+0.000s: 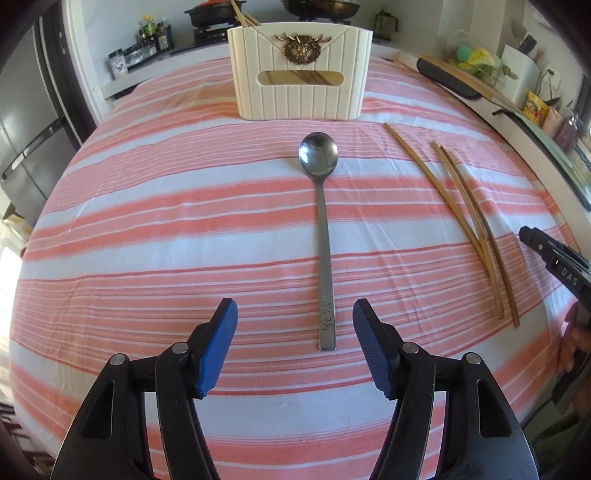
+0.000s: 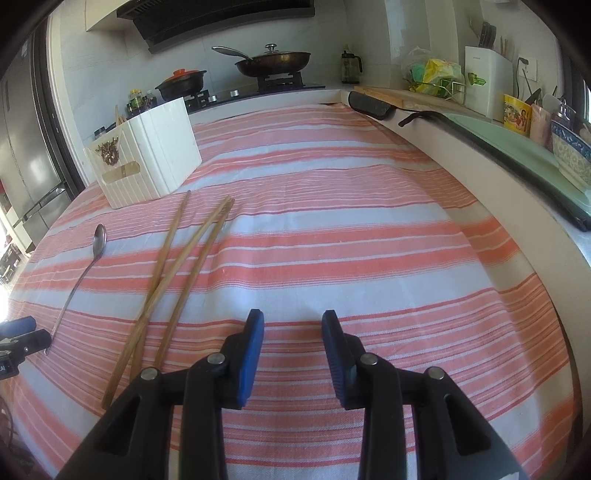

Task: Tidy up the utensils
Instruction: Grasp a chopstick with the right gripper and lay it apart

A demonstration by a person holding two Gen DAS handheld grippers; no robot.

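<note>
Steel, the spoon [image 1: 320,236] lies on the striped cloth [image 1: 147,229], bowl toward the white holder [image 1: 300,70], its handle end between the left gripper [image 1: 294,314]'s parted, empty jaws. Three chopsticks [image 2: 173,273] lie beside it; the right gripper [image 2: 293,325], narrowly open, holds nothing.

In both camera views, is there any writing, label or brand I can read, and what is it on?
"DAS": white letters on the black right hand-held gripper, at the left wrist view's right edge.
Engraved marks on the spoon handle's near end: too small to read.
Yellow printed cup and bottle labels on the counter: too blurred to read.
White holder: a gold emblem only, no words.
</note>
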